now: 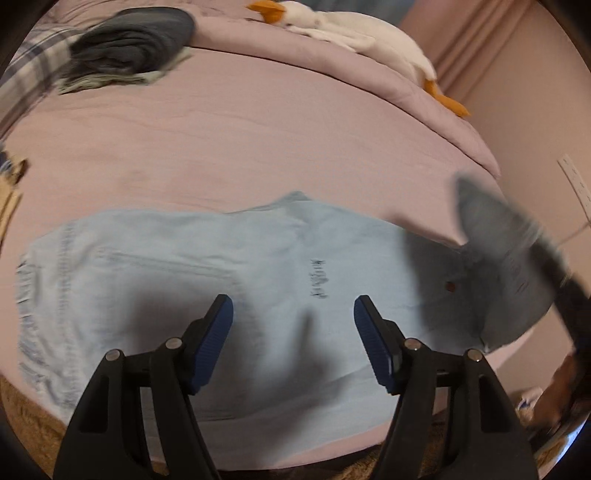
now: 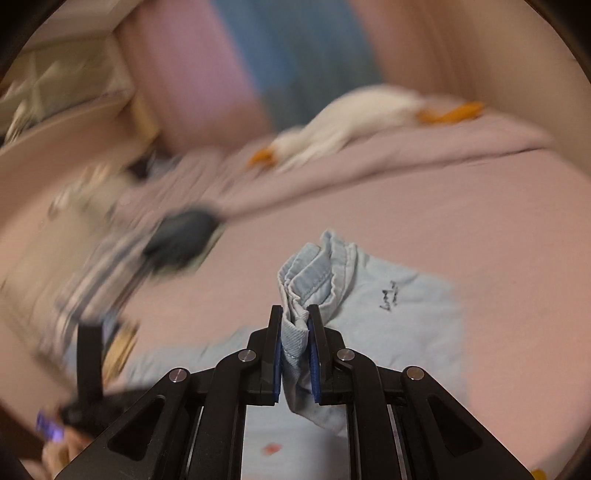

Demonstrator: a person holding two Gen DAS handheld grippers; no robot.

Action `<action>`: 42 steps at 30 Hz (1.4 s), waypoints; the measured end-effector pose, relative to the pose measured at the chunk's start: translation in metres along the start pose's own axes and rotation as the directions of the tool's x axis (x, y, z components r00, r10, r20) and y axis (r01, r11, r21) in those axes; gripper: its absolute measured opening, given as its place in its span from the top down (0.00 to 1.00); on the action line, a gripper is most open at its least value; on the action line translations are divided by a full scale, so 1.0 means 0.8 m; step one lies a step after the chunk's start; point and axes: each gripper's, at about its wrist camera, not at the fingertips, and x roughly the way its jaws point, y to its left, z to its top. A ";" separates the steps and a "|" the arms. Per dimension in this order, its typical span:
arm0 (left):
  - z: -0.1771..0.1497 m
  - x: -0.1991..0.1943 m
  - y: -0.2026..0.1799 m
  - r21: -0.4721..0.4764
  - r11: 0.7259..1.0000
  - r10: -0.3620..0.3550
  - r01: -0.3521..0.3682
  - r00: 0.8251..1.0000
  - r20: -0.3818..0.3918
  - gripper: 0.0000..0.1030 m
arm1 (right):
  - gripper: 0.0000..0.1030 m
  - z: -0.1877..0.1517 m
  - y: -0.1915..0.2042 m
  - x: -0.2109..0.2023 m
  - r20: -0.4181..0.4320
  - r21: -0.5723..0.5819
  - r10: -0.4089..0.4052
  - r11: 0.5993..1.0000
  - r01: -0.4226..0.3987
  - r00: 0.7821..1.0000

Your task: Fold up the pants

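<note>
Your left gripper [image 1: 293, 314] hovered above the pale blue pants [image 1: 207, 266], its jaws standing wide apart with nothing between them and its blue pads [image 1: 218, 343] clear of the cloth. The pants lay spread flat across the pink bedsheet [image 1: 258, 140], near the front edge of the bed, with a small dark printed mark facing up.

Your right gripper [image 2: 295, 317] had its jaws nearly together, clamped on a bunched, stitched edge of the pants, and the pinched fabric rose in pleats above the fingertips. In the left wrist view, that end of the pants was lifted off the sheet at the right side, blurred.

Further back on the bed, a white plush goose [image 1: 354, 33] with an orange beak and feet lay on the folded pink duvet [image 1: 424, 96]. A pile of dark grey folded clothes [image 1: 133, 44] sat at the far left, beside a plaid cloth [image 1: 33, 62]. The right wrist view was heavily smeared on its left side.
</note>
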 end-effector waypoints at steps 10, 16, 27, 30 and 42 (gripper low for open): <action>-0.014 0.008 0.023 -0.022 0.998 -0.064 0.064 0.997 -0.045 0.34 | 0.82 -0.066 0.013 0.114 -0.326 -0.036 -0.058 0.998 0.049 0.944; -0.004 0.014 0.003 0.021 0.996 -0.087 0.088 0.995 -0.049 0.34 | 0.41 -0.060 0.007 0.051 -0.280 0.031 0.013 1.000 -0.004 0.960; 0.005 0.087 -0.067 0.099 0.964 -0.219 0.249 0.945 -0.244 0.56 | 0.45 -0.061 -0.103 -0.036 -0.160 0.213 -0.345 0.903 0.373 0.925; 0.002 0.094 -0.077 0.101 0.951 -0.258 0.291 0.932 -0.255 0.56 | 0.50 -0.075 -0.125 -0.036 -0.192 0.261 -0.345 0.885 0.387 0.919; -0.017 0.045 -0.095 0.177 0.952 -0.230 0.251 0.964 -0.132 0.92 | 0.51 -0.082 -0.129 -0.037 -0.192 0.284 -0.344 0.877 0.388 0.919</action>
